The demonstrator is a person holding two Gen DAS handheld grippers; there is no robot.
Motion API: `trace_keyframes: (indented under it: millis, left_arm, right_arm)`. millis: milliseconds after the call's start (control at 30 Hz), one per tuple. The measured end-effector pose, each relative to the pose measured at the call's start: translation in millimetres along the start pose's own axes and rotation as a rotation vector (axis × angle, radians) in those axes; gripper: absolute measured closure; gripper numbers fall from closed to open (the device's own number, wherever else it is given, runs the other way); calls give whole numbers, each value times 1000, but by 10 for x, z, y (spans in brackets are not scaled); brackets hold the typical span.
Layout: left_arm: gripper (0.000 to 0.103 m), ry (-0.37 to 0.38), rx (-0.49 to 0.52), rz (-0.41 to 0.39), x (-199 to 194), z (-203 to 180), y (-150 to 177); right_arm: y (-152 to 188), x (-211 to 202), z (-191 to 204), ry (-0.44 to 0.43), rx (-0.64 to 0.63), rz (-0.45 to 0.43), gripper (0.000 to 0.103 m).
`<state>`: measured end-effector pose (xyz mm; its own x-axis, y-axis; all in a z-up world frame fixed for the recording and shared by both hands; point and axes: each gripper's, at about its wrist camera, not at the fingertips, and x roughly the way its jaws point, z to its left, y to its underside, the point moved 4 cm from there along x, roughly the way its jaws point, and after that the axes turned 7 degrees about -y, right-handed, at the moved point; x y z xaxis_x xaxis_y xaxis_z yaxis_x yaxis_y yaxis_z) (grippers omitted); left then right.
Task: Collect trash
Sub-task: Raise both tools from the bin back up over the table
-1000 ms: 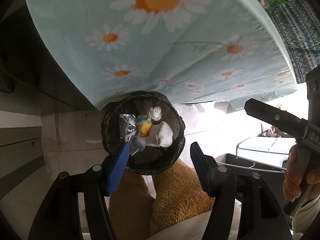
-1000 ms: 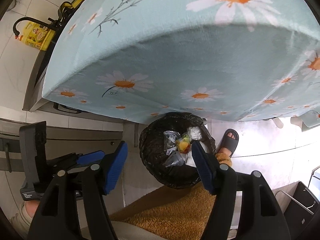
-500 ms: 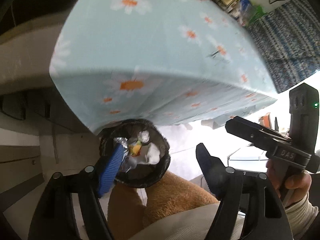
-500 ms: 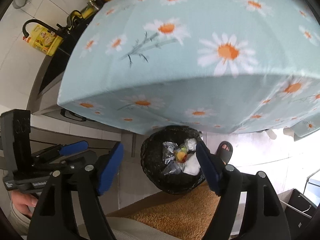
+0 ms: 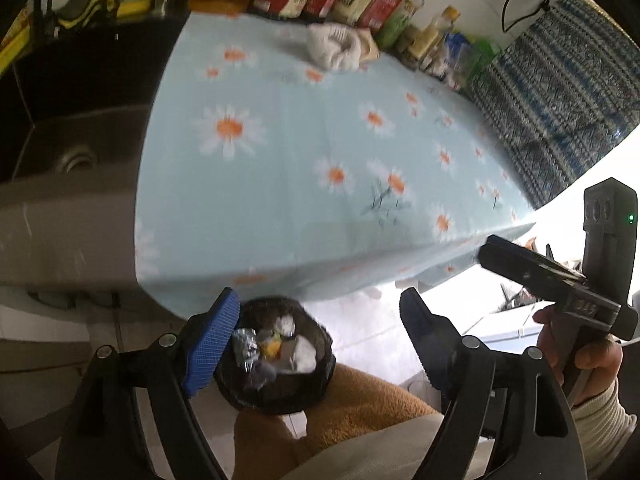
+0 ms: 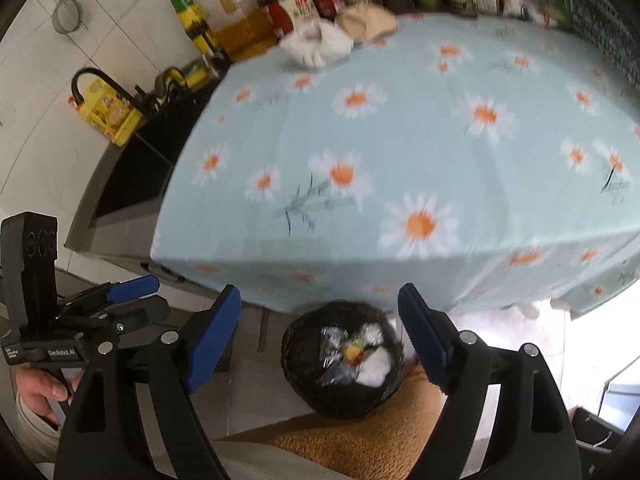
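Both tools (image 5: pixel 320 328) (image 6: pixel 318 324) higher, jaws opening

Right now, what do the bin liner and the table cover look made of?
Bin liner: thin black plastic film, likely; it is crinkled and faintly glossy. Table cover: printed cloth, or possibly coated vinyl; matte pale blue with daisies, draping softly over the edge. Motion blur leaves the weave unclear.

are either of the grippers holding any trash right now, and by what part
Nothing is held. The left gripper and right gripper are both empty, their jaws opening above the trash bin, where the wrappers and tissue already lie.
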<state>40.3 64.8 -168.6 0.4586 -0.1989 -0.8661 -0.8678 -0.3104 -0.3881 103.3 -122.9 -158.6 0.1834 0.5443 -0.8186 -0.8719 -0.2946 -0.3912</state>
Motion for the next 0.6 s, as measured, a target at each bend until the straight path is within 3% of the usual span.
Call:
trace_keyframes:
  millis: [33,100,167,333,433,600]
  left_arm:
    - [23,-4,2,-16,-36,-20,-71]
    - [22,-11,1,-37,-79,-26,-173]
    - [15,-19,-4,-61,-124,-54,-290]
    - [13,-48,-19,-117,-201,-170,-591]
    - [7,-74,-34,-147,-212,-272,-796]
    - [7,-120,-58,-176,-177,-414,-1050]
  right_arm:
    - [-56,-45,1,3,-10,-13,10]
    - [-194,-160,-13,7,-28,-50,9]
    - [-348,-250,-17,13,-56,-70,5]
    - [-720,-417,-41,18,-134,-117,5]
    - [-983,-484,-106,13,-179,-140,5]
    - [-1431,-498,-309,-10,-234,-150,5]
